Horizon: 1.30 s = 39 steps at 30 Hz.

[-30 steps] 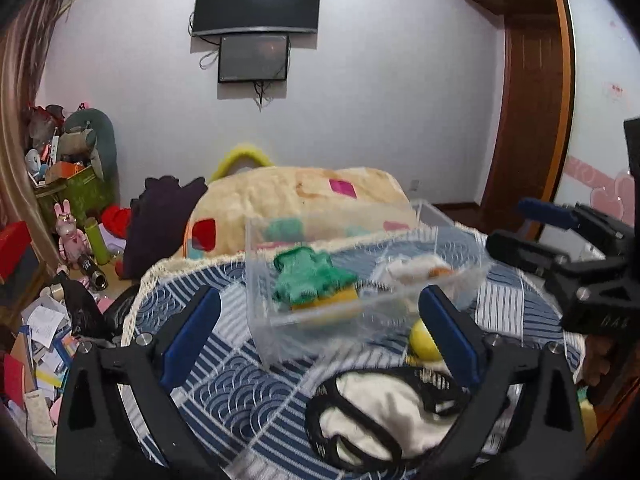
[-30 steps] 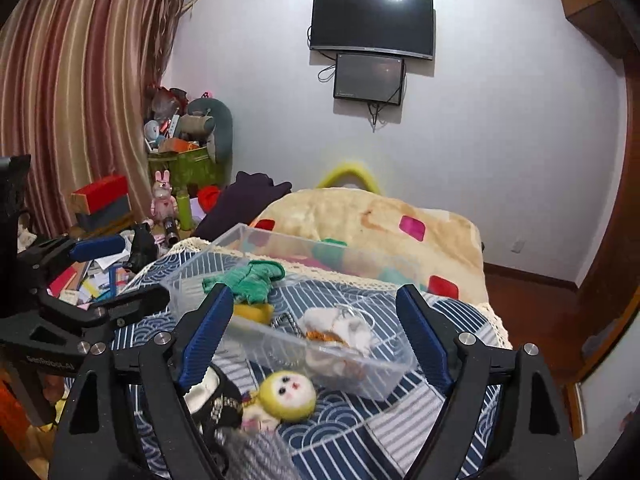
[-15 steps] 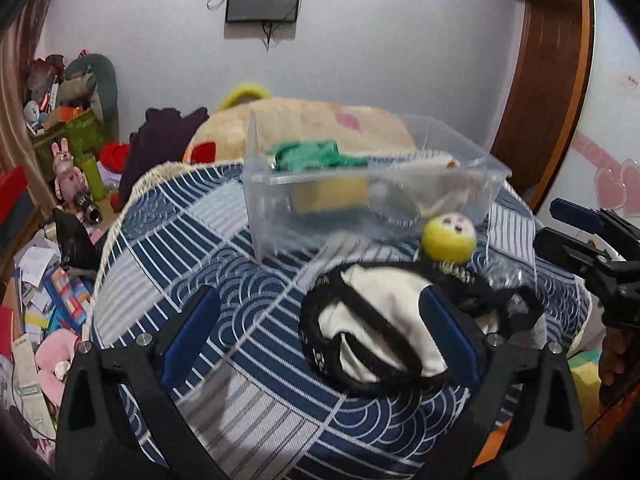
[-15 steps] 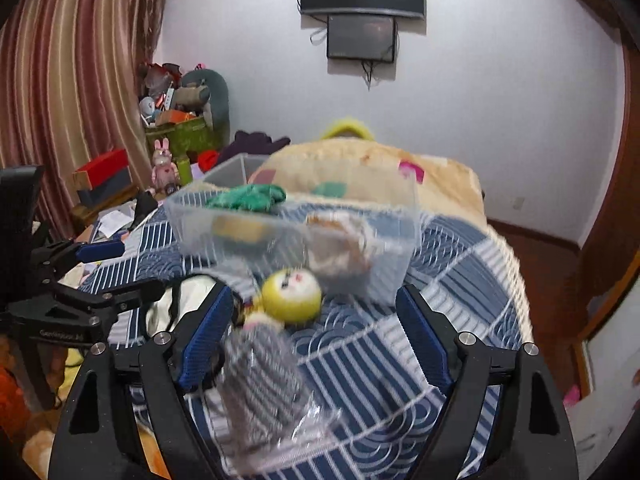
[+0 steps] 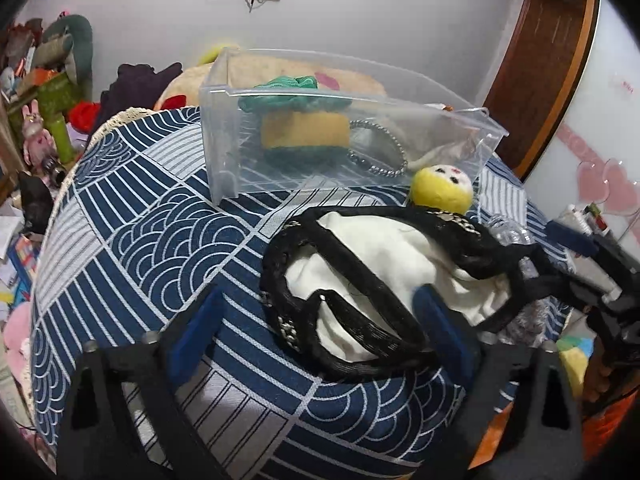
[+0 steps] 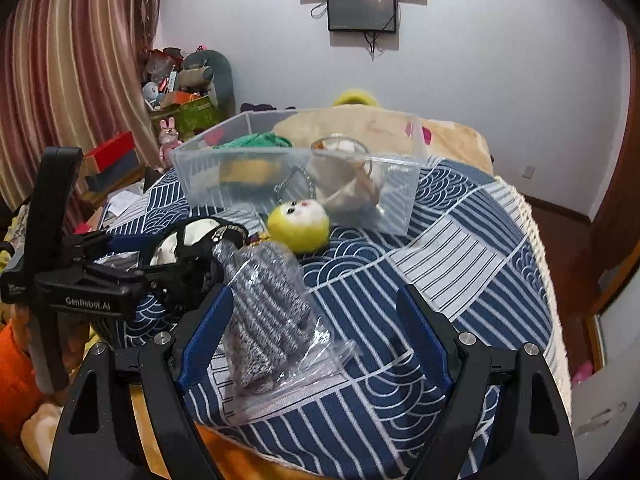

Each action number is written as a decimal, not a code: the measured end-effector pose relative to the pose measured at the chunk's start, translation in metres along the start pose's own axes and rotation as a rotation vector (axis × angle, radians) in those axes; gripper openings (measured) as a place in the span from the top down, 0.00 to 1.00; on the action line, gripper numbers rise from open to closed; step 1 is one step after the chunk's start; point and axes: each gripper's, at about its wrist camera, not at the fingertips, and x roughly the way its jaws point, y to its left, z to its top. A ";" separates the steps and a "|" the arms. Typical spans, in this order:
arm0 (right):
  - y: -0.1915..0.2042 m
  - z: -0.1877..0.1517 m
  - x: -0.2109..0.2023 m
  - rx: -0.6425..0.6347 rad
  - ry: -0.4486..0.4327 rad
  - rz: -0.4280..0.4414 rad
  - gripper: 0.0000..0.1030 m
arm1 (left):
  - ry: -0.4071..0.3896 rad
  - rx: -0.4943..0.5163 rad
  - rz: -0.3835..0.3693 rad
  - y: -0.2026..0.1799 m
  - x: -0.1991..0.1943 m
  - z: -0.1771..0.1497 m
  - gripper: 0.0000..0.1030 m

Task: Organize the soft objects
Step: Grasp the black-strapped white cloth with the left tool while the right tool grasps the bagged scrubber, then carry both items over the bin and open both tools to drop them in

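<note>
A clear plastic bin (image 5: 224, 128) (image 6: 200, 176) stands on the blue patterned cloth and holds a green and yellow soft item (image 5: 304, 128), a chain and a pale soft item (image 6: 344, 184). In front of it lie a yellow-headed doll (image 5: 440, 190) (image 6: 298, 222), a black-and-white garment (image 5: 380, 264) (image 6: 192, 244) and grey knit fabric in a clear bag (image 6: 268, 320). My left gripper (image 5: 316, 332) is open, low over the garment's near edge. My right gripper (image 6: 312, 336) is open, just above the bagged fabric.
The blue patterned cloth (image 5: 140, 220) covers a rounded surface that falls away at the near edge. A cream blanket (image 6: 440, 136) lies behind the bin. Toys and boxes (image 6: 184, 92) crowd the left corner by a striped curtain. A wooden door (image 5: 540, 60) stands right.
Both grippers have dropped lower and moved in toward the cloth. The garment now lies between my left fingers and the bagged fabric between my right fingers. Both stay open.
</note>
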 end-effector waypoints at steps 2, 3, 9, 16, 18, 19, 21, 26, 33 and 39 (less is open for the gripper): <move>0.003 -0.002 0.002 0.002 0.007 0.008 0.21 | -0.004 -0.001 -0.007 0.001 -0.001 0.000 0.32; 0.004 -0.002 0.004 0.000 0.010 0.012 0.21 | -0.006 0.007 -0.018 -0.001 -0.002 -0.001 0.35; 0.017 -0.008 0.010 -0.023 0.029 0.026 0.21 | -0.017 0.027 -0.013 -0.010 -0.008 -0.006 0.59; 0.016 -0.010 0.017 -0.016 0.050 0.062 0.46 | -0.050 0.011 0.032 -0.005 -0.024 -0.006 0.81; 0.014 -0.010 0.017 -0.006 0.055 0.069 0.52 | -0.057 -0.009 0.027 0.001 -0.029 -0.006 0.81; 0.013 -0.010 0.016 -0.003 0.054 0.068 0.57 | -0.058 -0.010 0.029 0.002 -0.030 -0.006 0.81; 0.010 -0.009 0.012 0.005 0.044 0.064 0.62 | -0.070 -0.011 0.039 0.004 -0.034 -0.006 0.82; 0.004 -0.005 0.002 0.029 0.008 0.047 0.66 | -0.121 0.002 0.054 0.004 -0.050 -0.001 0.82; 0.000 0.003 -0.012 0.043 -0.048 0.028 0.67 | -0.199 0.006 0.070 -0.001 -0.071 0.012 0.82; -0.004 0.013 -0.021 0.048 -0.096 0.023 0.67 | -0.262 0.016 0.071 -0.005 -0.088 0.025 0.83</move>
